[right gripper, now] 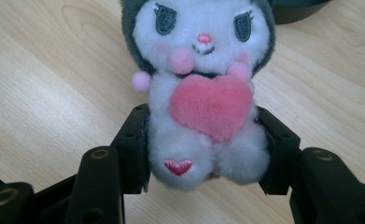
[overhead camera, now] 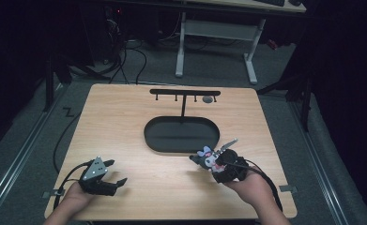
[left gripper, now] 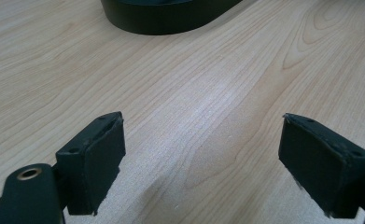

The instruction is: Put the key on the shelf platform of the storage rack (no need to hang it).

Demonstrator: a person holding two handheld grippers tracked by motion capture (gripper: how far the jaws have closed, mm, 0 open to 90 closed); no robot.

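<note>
Plush toy clamped in your right gripper point(overhead camera: 218, 161)

Its jaws squeeze the plush toy point(right gripper: 203, 93) by the lower body, face toward you, at the near right of the table point(overhead camera: 125, 108), just near of the black oval tray point(overhead camera: 181, 136); your left gripper point(overhead camera: 110, 176) rests near left, jaws wide and empty over bare wood

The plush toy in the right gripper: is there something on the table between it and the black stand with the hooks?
Nothing visible blocks it. The right gripper is shut on the plush toy, near the black oval base. Only this base and its thin post lie before the hook bar; the left gripper rests far aside.
</note>
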